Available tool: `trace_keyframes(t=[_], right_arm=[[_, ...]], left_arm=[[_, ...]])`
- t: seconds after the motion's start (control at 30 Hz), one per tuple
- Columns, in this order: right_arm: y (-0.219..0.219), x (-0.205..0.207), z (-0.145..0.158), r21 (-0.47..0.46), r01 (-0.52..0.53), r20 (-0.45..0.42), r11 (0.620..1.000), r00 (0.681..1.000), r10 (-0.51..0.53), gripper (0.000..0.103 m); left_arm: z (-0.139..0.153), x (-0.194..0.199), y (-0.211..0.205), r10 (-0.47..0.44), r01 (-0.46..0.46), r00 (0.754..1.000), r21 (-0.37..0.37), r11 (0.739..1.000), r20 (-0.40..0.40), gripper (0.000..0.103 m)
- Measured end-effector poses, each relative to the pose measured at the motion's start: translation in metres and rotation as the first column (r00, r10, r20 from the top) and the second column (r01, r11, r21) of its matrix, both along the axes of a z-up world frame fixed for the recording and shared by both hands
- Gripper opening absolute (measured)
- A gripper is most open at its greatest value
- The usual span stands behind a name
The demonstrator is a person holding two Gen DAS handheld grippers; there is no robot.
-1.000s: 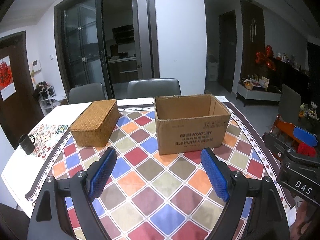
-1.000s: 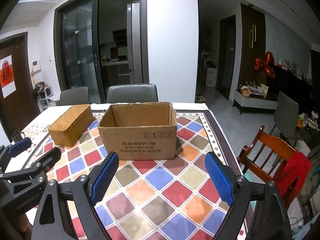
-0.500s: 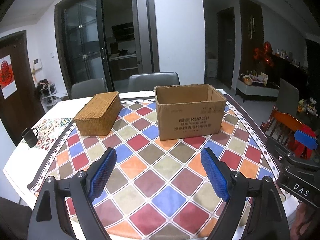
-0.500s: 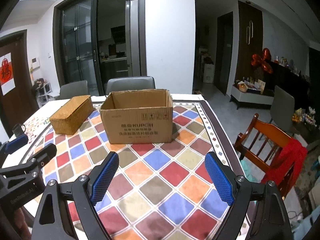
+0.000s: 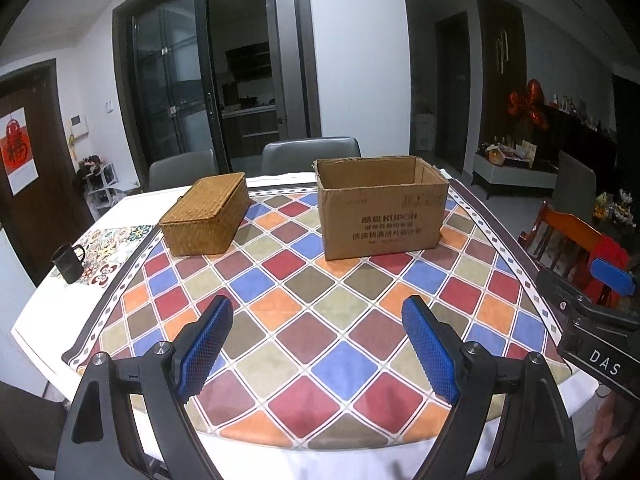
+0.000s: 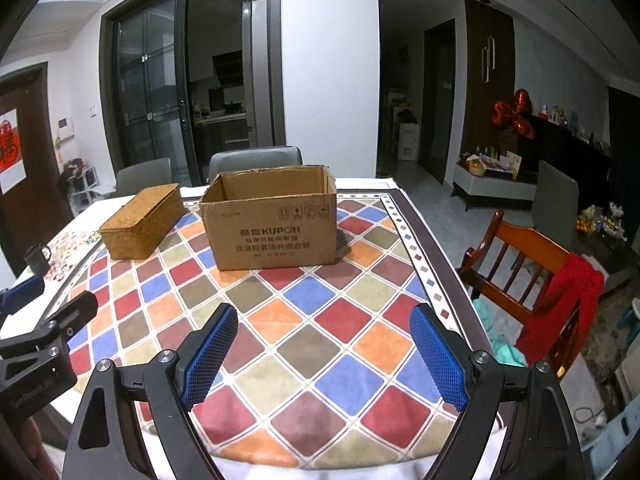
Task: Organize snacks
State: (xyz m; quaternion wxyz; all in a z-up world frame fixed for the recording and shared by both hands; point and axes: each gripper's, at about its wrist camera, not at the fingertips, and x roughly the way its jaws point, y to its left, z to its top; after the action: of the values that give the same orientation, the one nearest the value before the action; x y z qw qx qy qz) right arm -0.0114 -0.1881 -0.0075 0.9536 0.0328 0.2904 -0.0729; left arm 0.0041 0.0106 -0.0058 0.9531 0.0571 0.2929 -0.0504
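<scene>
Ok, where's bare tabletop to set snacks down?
The whole checkered cloth between both open claws and the cardboard box is bare. There is a narrower gap between the box and the wicker basket. The mug takes up the left edge.

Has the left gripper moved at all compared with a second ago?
Yes. The left gripper has pulled back from the cardboard box: the box looks smaller and farther, with more tablecloth showing before it.
</scene>
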Motion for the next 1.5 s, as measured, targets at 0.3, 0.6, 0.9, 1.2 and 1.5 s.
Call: trace_keyframes(t=[0.3,0.6,0.9,1.2,1.5], right_arm=[[0.0035,-0.0037,-0.0039,0.007,0.002,-0.012,1.000,1.000,-0.002,0.089],[0.0050,-0.0050,-0.0052,0.011,0.007,-0.009,1.000,1.000,-0.007,0.089],[0.0066,-0.0047,-0.0042,0.004,-0.003,-0.007,1.000,1.000,0.003,0.089],[0.0071,-0.0049,-0.0032,0.004,-0.005,-0.005,1.000,1.000,0.005,0.089],[0.0073,-0.0050,-0.0032,0.002,-0.004,-0.003,1.000,1.000,0.004,0.089]], left_arm=[[-0.0015,-0.0032,0.0061,0.004,-0.004,1.000,-0.006,1.000,-0.007,0.087],[-0.0012,-0.0048,0.0050,-0.003,0.003,1.000,-0.009,1.000,-0.007,0.087],[-0.0005,-0.0051,0.0037,-0.004,0.004,1.000,-0.008,1.000,-0.007,0.087],[-0.0002,-0.0053,0.0041,-0.004,0.004,1.000,-0.011,1.000,-0.008,0.087],[0.0002,-0.0049,0.0043,-0.001,0.001,1.000,-0.010,1.000,-0.006,0.087]])
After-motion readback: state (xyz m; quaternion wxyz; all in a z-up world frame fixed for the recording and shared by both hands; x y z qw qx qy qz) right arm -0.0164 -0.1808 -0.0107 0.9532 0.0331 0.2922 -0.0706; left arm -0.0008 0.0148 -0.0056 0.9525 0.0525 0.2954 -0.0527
